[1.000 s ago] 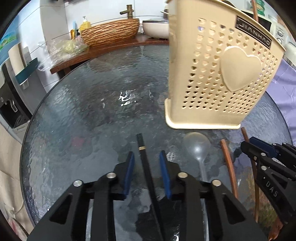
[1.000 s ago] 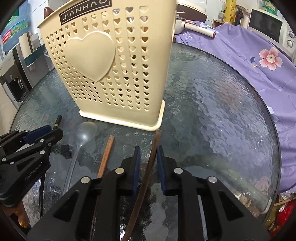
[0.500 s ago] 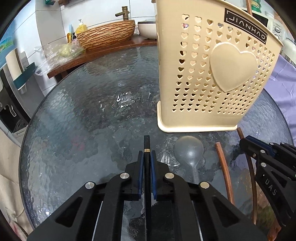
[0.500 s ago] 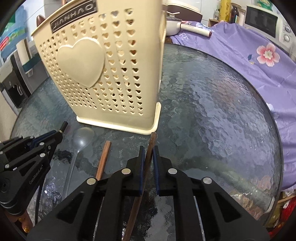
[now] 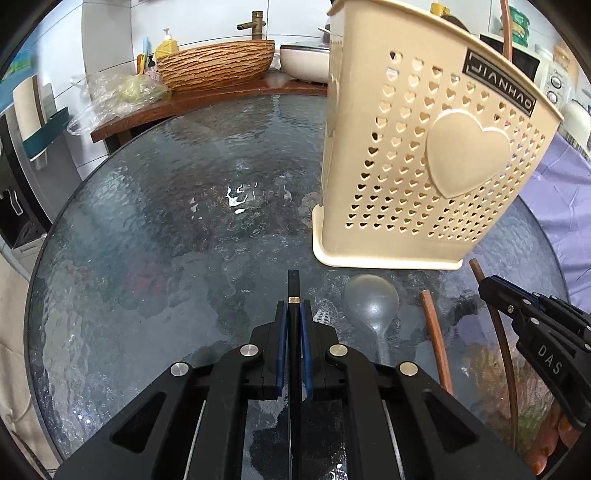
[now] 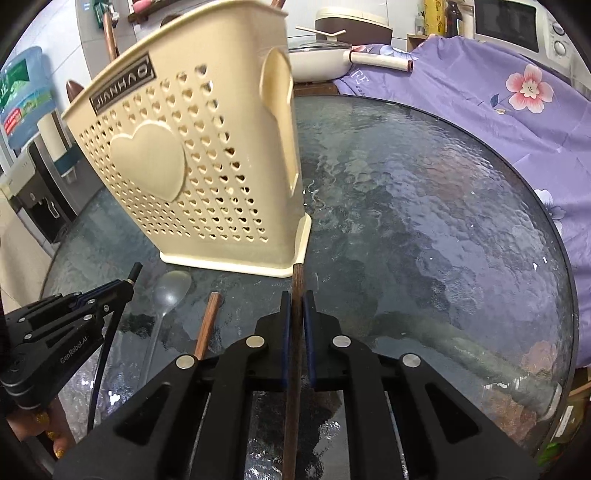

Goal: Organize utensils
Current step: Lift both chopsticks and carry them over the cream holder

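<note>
A cream perforated utensil holder (image 5: 424,166) with a heart on its side stands on the round glass table (image 5: 166,240); it also shows in the right wrist view (image 6: 207,177). My left gripper (image 5: 293,314) is shut on a black chopstick (image 5: 293,288) with a gold band. My right gripper (image 6: 296,306) is shut on a dark brown chopstick (image 6: 297,280) whose tip is near the holder's base corner. A clear plastic spoon (image 5: 371,302) and a brown chopstick (image 5: 434,328) lie on the glass between the grippers. A brown utensil handle (image 5: 506,33) sticks out of the holder.
A wooden counter with a woven basket (image 5: 218,66), a white bowl (image 5: 303,62) and plastic bags (image 5: 110,96) lies behind the table. A purple flowered cloth (image 6: 498,99) covers the right side. A water dispenser (image 6: 33,192) stands at left.
Both grippers closed from open onto their chopsticks: the left on the black one, the right on the dark brown one. The right gripper has swung so the holder sits further left.
</note>
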Tool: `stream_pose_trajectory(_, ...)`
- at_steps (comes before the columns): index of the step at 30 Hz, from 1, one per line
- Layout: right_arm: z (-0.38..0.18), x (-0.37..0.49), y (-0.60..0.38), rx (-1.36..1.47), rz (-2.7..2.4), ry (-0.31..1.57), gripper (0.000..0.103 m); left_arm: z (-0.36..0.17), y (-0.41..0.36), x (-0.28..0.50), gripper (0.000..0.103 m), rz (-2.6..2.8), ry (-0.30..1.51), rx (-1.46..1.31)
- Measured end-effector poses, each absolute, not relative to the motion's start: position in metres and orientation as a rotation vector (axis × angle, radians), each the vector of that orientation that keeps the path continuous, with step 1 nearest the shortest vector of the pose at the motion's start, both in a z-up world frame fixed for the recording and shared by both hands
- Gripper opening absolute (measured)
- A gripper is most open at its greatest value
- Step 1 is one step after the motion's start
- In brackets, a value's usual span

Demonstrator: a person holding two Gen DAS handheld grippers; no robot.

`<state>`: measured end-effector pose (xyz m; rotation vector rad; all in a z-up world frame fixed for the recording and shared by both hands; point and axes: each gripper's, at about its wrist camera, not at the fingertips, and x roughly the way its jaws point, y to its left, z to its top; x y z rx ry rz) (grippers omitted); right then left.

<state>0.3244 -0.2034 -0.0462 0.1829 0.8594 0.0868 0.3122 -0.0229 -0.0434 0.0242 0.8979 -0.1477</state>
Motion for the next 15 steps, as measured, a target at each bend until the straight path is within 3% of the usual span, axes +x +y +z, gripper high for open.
stream_pose_trajectory(15,-0.003,0.299,-0.232,0.364,0.261,0.745,0.007,0.001,0.003,0.290,0.007,-0.213,0.792,-0.097)
